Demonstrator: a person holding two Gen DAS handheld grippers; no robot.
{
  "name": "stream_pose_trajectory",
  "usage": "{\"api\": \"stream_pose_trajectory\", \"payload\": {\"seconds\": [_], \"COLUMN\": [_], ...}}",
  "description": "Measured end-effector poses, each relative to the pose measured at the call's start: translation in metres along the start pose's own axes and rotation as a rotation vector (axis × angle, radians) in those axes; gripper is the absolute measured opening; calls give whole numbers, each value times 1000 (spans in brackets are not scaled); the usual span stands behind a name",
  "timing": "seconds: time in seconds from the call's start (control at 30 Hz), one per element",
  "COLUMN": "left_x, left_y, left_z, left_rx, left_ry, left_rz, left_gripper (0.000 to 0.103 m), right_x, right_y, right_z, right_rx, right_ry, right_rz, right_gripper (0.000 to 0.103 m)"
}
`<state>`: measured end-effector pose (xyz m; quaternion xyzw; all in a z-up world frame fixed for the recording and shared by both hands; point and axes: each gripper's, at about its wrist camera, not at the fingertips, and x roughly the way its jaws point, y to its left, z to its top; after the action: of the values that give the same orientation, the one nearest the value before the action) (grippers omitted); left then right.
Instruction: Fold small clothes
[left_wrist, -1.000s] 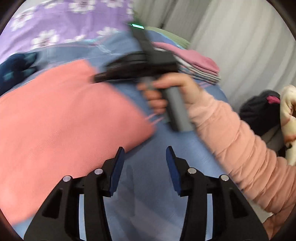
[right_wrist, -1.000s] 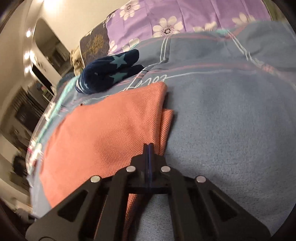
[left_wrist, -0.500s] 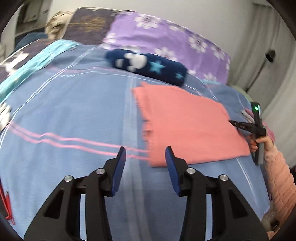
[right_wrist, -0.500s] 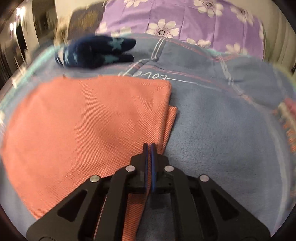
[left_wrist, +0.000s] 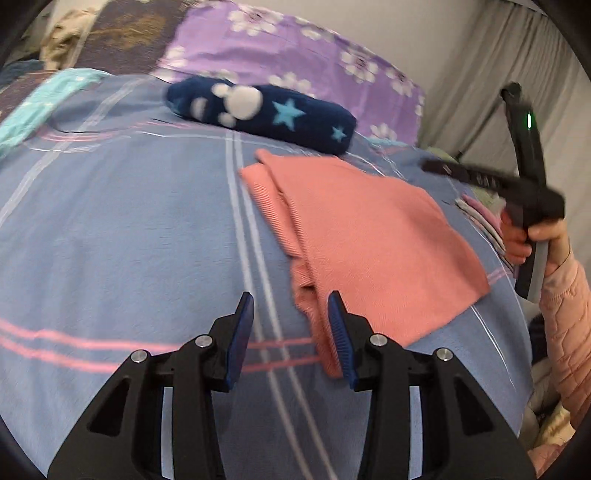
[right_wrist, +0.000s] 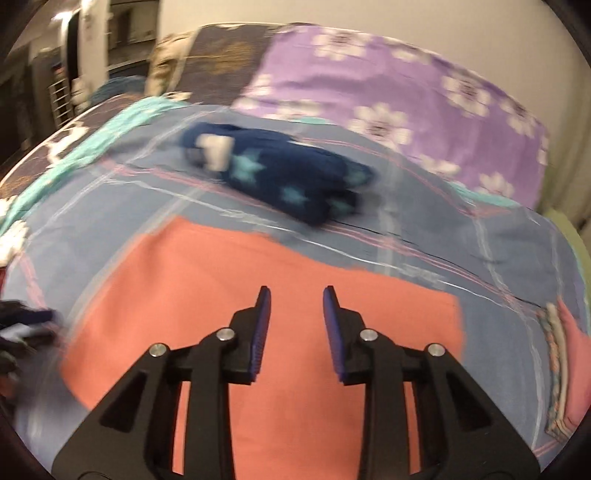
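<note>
A folded salmon-pink garment (left_wrist: 362, 236) lies flat on the blue bedspread (left_wrist: 129, 229); its ribbed edge shows at the near left. My left gripper (left_wrist: 291, 314) hovers open just over that near corner, nothing between its jaws. In the left wrist view the right gripper (left_wrist: 428, 167) is raised at the right, held by a hand in a pink sleeve (left_wrist: 565, 306). In the right wrist view my right gripper (right_wrist: 296, 300) hangs above the pink garment (right_wrist: 229, 295); its jaws are opening with nothing between them.
A rolled navy garment with stars (left_wrist: 266, 110) lies behind the pink one. A purple flowered pillow (left_wrist: 295, 55) is at the head of the bed. A stack of folded clothes (left_wrist: 480, 218) sits at the right edge. Grey curtains (left_wrist: 517, 55) hang beyond.
My right gripper has let go of the pink garment's edge, lifted away and parted its jaws. My left gripper has swung across the bed to the garment's near left corner.
</note>
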<state>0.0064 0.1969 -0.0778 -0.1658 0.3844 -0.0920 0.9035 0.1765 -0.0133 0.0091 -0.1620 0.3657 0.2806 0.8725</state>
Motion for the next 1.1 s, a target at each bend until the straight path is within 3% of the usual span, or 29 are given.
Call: {"api": "stream_pose_trajectory", "payload": {"seconds": [0.13, 0.33, 0.5, 0.67, 0.77, 0.93, 1.03, 1.1], "left_x": [21, 21, 21, 28, 29, 23, 14, 12], "left_y": [1, 13, 22, -8, -23, -4, 17, 28], "left_z": [-1, -4, -6, -10, -11, -9, -7, -5], "left_rx": [15, -40, -91, 25, 80, -48, -167, -230], "left_ry": [62, 42, 30, 103, 109, 71, -5, -33], "left_rz": [-51, -135, -208, -305, -255, -308, -309, -275], "left_gripper": [42, 42, 40, 41, 42, 42, 42, 42], "right_x": [23, 63, 80, 92, 95, 100, 101, 102], "right_y": [51, 111, 122, 121, 128, 150, 160, 163], "right_z": [25, 44, 46, 44, 44, 48, 51, 52], "right_rx": [-57, -175, -189, -168, -194, -275, -308, -313], "right_ry": [43, 103, 129, 158, 154, 139, 122, 130], "right_rz": [43, 42, 54, 74, 83, 59, 56, 70], "right_gripper": [26, 26, 30, 37, 42, 42, 36, 13]}}
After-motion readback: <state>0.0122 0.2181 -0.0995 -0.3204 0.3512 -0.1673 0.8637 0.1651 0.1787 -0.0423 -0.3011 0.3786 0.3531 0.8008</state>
